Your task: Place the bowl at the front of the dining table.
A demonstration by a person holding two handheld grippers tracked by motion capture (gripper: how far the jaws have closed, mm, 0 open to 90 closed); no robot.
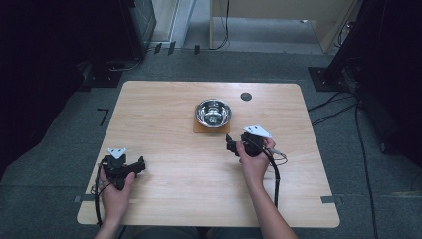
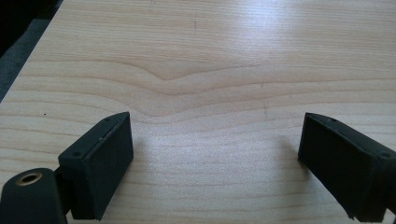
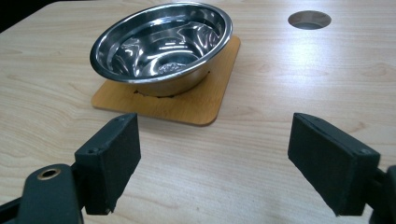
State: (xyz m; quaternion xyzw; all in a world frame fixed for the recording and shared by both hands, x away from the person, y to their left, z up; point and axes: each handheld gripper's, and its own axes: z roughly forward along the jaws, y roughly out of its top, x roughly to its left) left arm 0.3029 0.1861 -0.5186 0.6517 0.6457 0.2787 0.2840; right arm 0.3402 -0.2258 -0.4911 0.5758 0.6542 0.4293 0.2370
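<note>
A shiny steel bowl (image 1: 213, 113) (image 3: 163, 42) stands on a thin brown square mat (image 1: 198, 129) (image 3: 205, 100) at the middle back of the wooden table. It looks empty. My right gripper (image 1: 230, 144) (image 3: 215, 163) is just in front of the mat's near right corner, open, nothing between its jaws, a short gap from the mat. My left gripper (image 1: 139, 166) (image 2: 215, 163) rests low over bare wood at the table's front left, open and empty, pointing right.
A round cable hole (image 1: 246, 96) (image 3: 309, 19) lies in the table (image 1: 174, 199) behind and right of the bowl. Cables (image 1: 275, 174) trail from the right gripper toward the front edge. Dark stands and floor cables surround the table.
</note>
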